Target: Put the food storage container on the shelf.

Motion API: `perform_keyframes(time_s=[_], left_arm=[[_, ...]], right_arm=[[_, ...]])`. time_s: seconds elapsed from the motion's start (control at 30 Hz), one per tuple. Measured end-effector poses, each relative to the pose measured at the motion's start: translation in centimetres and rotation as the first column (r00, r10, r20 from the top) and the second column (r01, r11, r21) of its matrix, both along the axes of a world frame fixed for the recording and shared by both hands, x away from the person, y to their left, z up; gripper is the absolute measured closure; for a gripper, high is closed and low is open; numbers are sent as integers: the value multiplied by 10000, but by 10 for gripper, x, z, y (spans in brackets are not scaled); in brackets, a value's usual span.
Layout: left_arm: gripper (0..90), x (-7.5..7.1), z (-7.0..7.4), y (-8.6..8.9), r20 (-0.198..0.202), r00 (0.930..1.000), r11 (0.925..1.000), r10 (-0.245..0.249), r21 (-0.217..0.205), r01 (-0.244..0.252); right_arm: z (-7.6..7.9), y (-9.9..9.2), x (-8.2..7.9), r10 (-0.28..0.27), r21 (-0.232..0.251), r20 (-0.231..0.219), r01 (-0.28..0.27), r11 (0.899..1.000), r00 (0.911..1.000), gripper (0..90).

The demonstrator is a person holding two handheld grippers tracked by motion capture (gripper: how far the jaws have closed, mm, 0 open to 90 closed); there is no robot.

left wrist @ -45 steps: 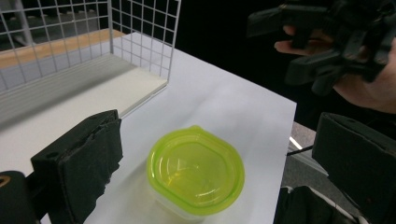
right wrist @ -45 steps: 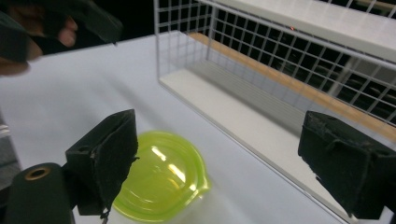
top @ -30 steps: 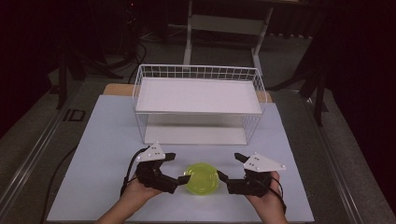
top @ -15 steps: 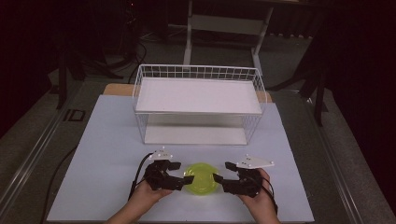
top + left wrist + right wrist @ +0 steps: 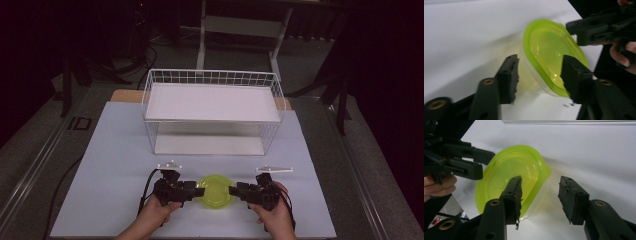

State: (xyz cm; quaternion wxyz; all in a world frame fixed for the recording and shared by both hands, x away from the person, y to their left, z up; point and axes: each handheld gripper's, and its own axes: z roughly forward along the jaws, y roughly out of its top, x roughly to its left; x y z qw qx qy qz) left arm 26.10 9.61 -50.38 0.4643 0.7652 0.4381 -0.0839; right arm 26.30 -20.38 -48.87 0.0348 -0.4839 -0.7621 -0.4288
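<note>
You get a brightly lit table (image 5: 110, 150) against dark surroundings; up close the container (image 5: 549, 50) glares and its edges blur softly.

The container (image 5: 216, 189) lies on the table (image 5: 100, 165) between the left gripper (image 5: 196, 190) and the right gripper (image 5: 235, 191), with the wire rack (image 5: 212, 102) standing behind them.

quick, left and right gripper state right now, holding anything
Left gripper: open, jaws just closing astride the rim of the lime-green container, not gripping yet.
Right gripper: open, jaws just closing astride the opposite rim, not gripping yet.
</note>
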Motion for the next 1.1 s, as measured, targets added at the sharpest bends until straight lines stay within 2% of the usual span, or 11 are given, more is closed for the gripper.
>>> perform_keyframes(time_s=[0.03, 0.07, 0.13, 0.23, 0.27, 0.37, 0.47, 0.67, 0.83, 1.1], left_arm=[[568, -1, -2, -1, -51, 9999, 9999, -103, 67, 103], [609, -2, -3, -1, -69, 9999, 10000, -87, -1, 87], [643, -2, -3, -1, -210, 9997, 9999, -107, -131, 105], [677, -5, -1, -4, -273, 9993, 9997, -239, 10, 240], [696, -6, 0, -5, -276, 9993, 9997, -250, -5, 250], [763, -10, 6, -6, -84, 9999, 9993, -109, 355, 112], [804, -10, 8, -4, -327, 9994, 9997, 150, 185, -144], [811, -12, 20, -5, 100, 9998, 9987, 185, 467, -190], [814, -12, 35, -4, 547, 9977, 9990, 402, 187, -413], [820, -13, 65, 1, 1311, 9892, 9977, 659, -251, -631]], right_arm=[[-1, 1, 1, 65, -48, -122, -66, 10000, 9999, 556], [-1, 3, 0, 61, -255, -9, -61, 9997, 10000, 608], [-3, 4, 1, 118, -117, -258, -121, 9999, 9996, 650], [-1, 6, -1, 240, -17, -362, -241, 9997, 9991, 723], [0, 7, -2, 181, -53, -266, -182, 9998, 9995, 743], [7, 7, -7, 36, -56, 161, -36, 10000, 9999, 794], [13, 10, -11, 160, -301, 530, -144, 9994, 9985, 799], [18, 12, -14, 244, -488, 899, -201, 9986, 9956, 800], [31, 11, -11, 175, -363, 1301, -129, 9993, 9913, 799], [62, 13, -6, 236, -286, 1997, -182, 9994, 9796, 797]])
